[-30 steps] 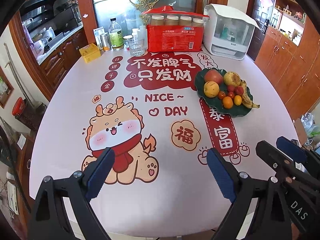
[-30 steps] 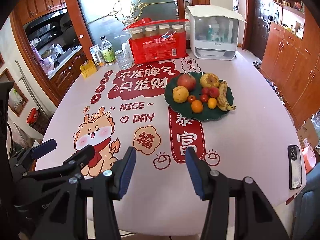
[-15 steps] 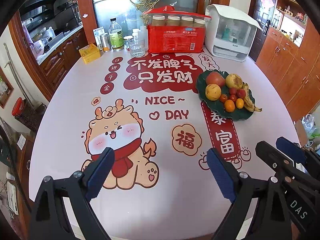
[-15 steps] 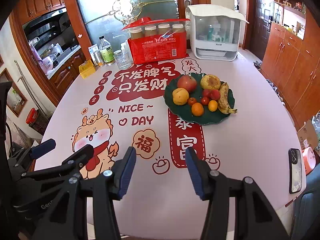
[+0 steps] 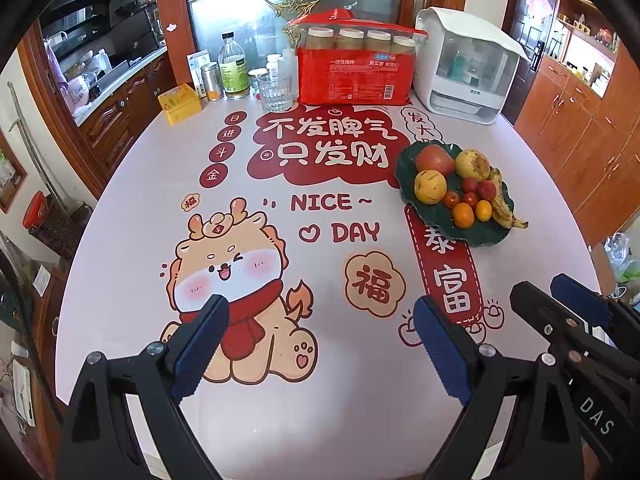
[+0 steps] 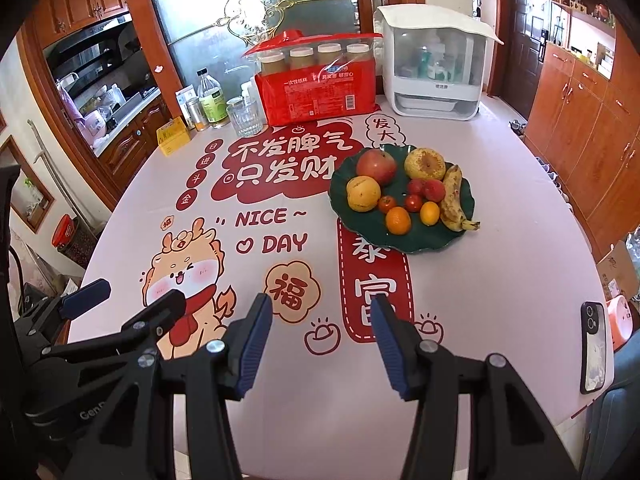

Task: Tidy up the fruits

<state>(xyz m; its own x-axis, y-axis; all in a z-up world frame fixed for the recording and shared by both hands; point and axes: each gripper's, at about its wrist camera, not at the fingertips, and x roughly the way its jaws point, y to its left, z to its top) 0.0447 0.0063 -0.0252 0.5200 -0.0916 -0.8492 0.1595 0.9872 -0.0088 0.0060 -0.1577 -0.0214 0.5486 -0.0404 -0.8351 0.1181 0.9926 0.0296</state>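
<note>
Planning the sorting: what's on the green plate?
On the green plate: apple, two yellowish fruits, banana, small red and orange fruits. Anything beneath them is hidden.

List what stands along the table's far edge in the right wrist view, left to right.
Yellow box → small can → green-label bottle → glass → red pack → white cabinet.
</note>
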